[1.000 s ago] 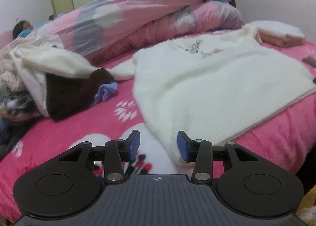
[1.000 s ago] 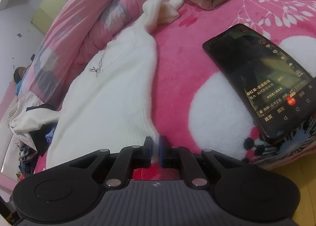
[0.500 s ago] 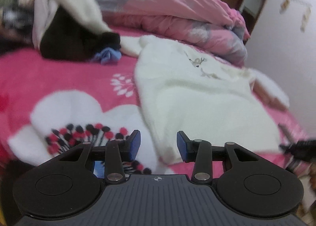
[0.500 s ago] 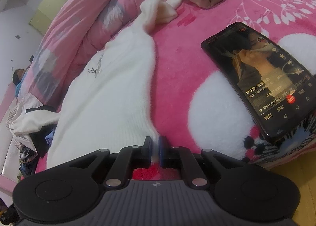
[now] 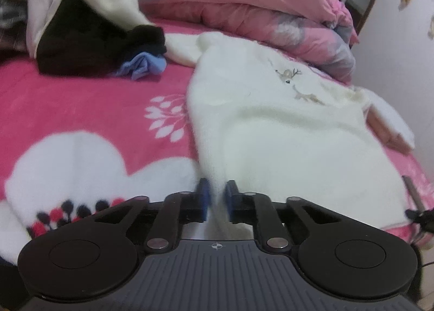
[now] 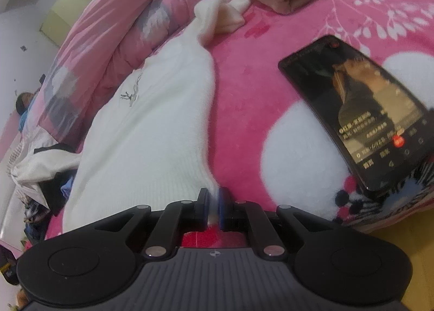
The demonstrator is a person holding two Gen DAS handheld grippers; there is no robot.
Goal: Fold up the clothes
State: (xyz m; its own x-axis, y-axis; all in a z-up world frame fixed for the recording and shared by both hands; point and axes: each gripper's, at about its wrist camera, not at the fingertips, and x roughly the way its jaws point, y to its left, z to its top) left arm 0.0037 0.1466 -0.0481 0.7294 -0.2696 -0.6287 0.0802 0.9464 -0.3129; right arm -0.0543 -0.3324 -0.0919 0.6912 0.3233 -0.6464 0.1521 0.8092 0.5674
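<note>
**White sweater held at both hem corners**

While the pink blanket [image 5: 81, 110] covers the bed, the white sweater [image 5: 284, 132] lies flat ahead of both tongs. Right gripper [image 6: 213, 203] pinches its hem; a phone [image 6: 360, 110] lies to its right. Left gripper [image 5: 216, 199], open a second ago, has closed on the hem.

Fuzzy knit white sweater [image 5: 284, 132] on plush fleece pink blanket [image 5: 81, 110]; glossy phone [image 6: 360, 110].
</note>
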